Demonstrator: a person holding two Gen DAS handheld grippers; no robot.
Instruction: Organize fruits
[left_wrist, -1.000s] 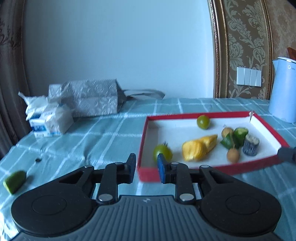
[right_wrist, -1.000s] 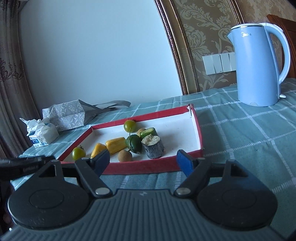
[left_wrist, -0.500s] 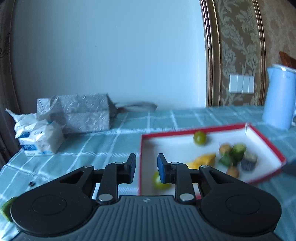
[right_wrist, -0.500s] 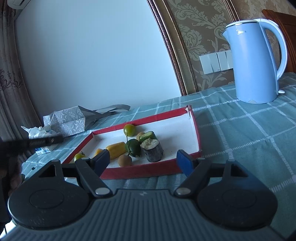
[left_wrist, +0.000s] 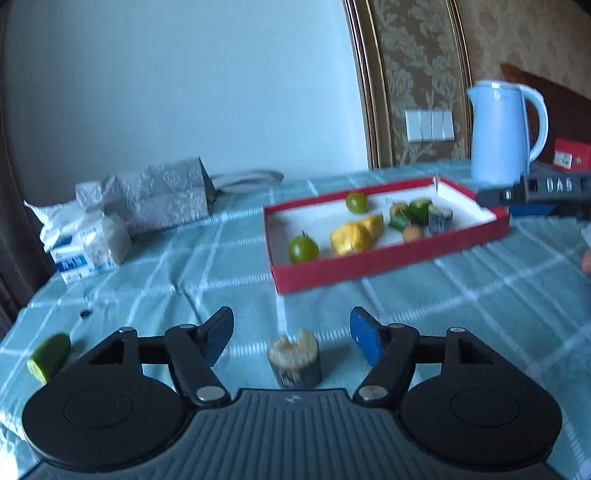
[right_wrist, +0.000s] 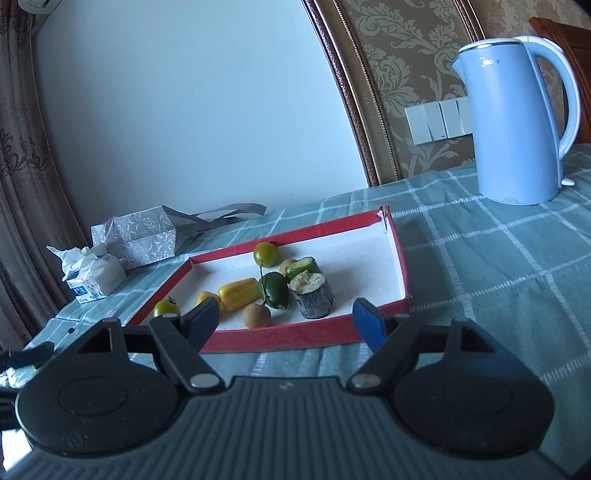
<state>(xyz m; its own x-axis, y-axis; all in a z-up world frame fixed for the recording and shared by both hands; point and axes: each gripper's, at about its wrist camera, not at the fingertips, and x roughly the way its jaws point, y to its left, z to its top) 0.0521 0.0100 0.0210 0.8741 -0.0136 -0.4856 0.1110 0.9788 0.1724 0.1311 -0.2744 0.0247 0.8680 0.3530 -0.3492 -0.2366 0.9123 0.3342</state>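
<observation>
One cut stump piece (left_wrist: 294, 357) sits between my left hand-held gripper's (left_wrist: 291, 332) spread fingers, untouched, on the counter (left_wrist: 461, 295).

Near the rim of the blue kettle (right_wrist: 517, 122) there's a small brand mark that looks like "Midea", though it's tiny. In the left wrist view, pale letters reading "DAS" sit on the dark device (left_wrist: 550, 188) at the right edge. The tissue pack (left_wrist: 86, 245) carries blue print too blurred to read.
</observation>
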